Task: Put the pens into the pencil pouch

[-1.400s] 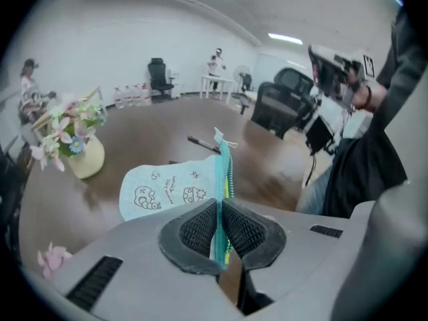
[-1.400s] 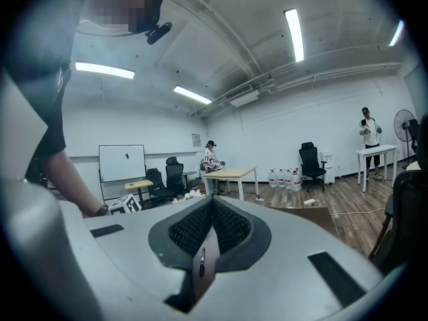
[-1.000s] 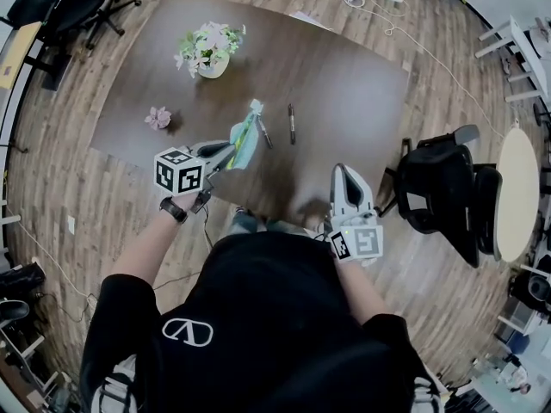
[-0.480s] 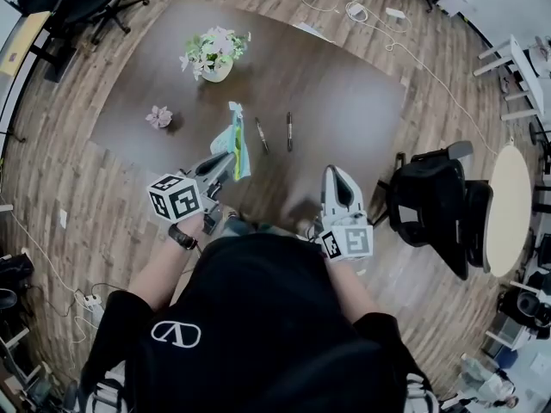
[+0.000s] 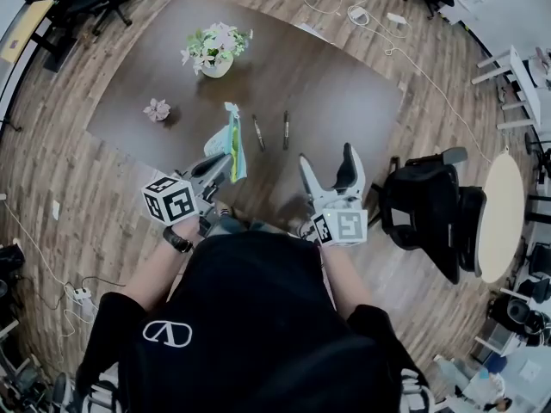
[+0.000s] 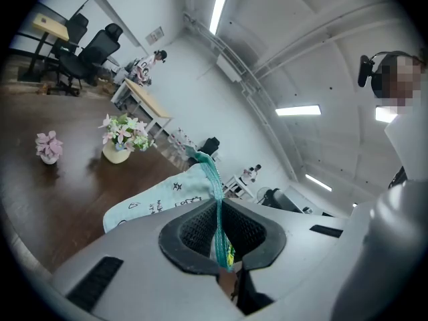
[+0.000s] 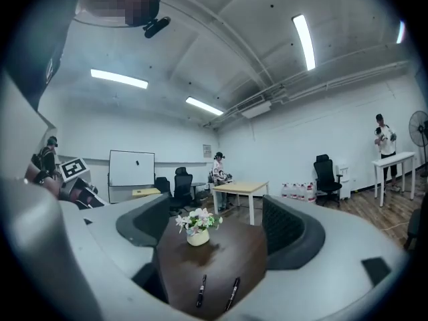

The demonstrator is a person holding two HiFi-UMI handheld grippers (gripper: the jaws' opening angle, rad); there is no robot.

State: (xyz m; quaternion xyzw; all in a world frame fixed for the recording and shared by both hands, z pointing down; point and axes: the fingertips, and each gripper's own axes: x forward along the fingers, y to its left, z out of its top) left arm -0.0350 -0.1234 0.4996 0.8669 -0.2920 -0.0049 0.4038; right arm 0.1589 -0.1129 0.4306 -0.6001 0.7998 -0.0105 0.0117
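Note:
My left gripper (image 5: 222,163) is shut on the edge of a light teal pencil pouch (image 5: 230,139), which stands up from the jaws above the near part of the brown table (image 5: 344,84). In the left gripper view the pouch (image 6: 167,199) runs out of the gripper (image 6: 221,236), its zipper edge pinched between the pads. Two dark pens (image 5: 257,132) (image 5: 285,130) lie side by side on the table just beyond the pouch. My right gripper (image 5: 327,163) is open near the table's front edge; its jaws have just been opening, with nothing between them. It looks at both pens (image 7: 201,290) (image 7: 232,293).
A white vase of flowers (image 5: 215,50) stands at the table's far left, with a small pink flower pot (image 5: 157,110) nearer. A black office chair (image 5: 430,200) stands right of the table. Cables (image 5: 353,11) lie on the floor beyond the table.
The right gripper's jaws went from shut to wide open as it moved towards the table. The left gripper drew back and up with the pouch, which now stands more upright.

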